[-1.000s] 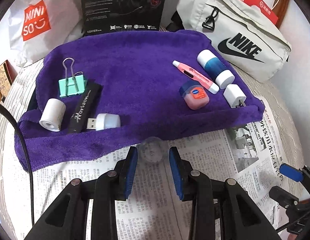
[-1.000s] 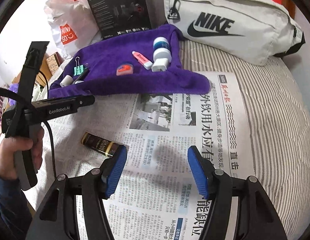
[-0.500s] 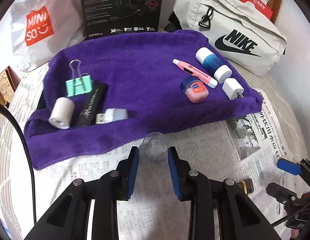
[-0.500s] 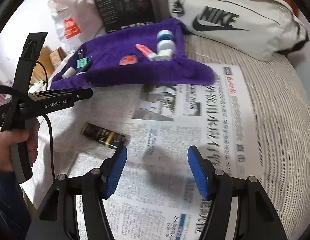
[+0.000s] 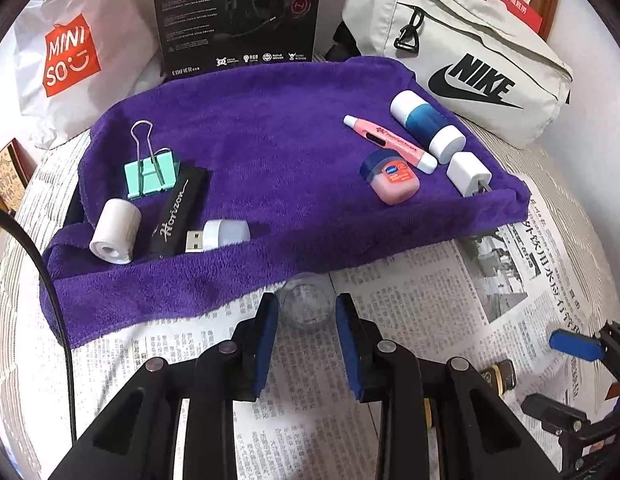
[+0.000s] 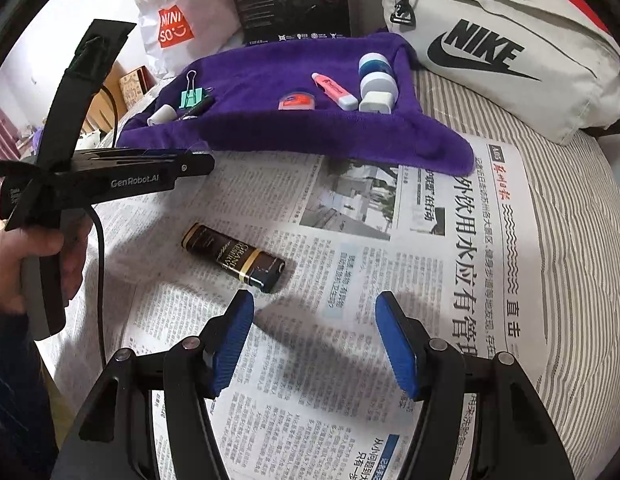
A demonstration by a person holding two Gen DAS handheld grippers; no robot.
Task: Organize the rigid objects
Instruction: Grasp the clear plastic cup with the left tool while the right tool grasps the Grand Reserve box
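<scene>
A purple towel (image 5: 270,140) holds a mint binder clip (image 5: 150,172), a white roll (image 5: 114,232), a black USB stick (image 5: 178,212), a white USB light (image 5: 222,234), a pink balm jar (image 5: 392,178), a pink pen (image 5: 390,144), a blue-white bottle (image 5: 426,126) and a white plug (image 5: 468,174). My left gripper (image 5: 306,308) is shut on a small clear round container (image 5: 306,300), just above the newspaper at the towel's front edge. My right gripper (image 6: 314,312) is open over the newspaper. A dark brown tube (image 6: 234,258) lies just ahead of its left finger.
Newspaper (image 6: 390,240) covers a striped bedspread (image 6: 570,240). Behind the towel stand a white Nike bag (image 5: 470,72), a black headset box (image 5: 238,16) and a white Miniso bag (image 5: 70,56). A hand (image 6: 38,256) holds the left gripper's handle, with a black cable hanging from it.
The right gripper's view has rolled a little, so the dark tube now sits nearer the middle, ahead of its left finger. The left gripper keeps the clear container and has hardly moved.
</scene>
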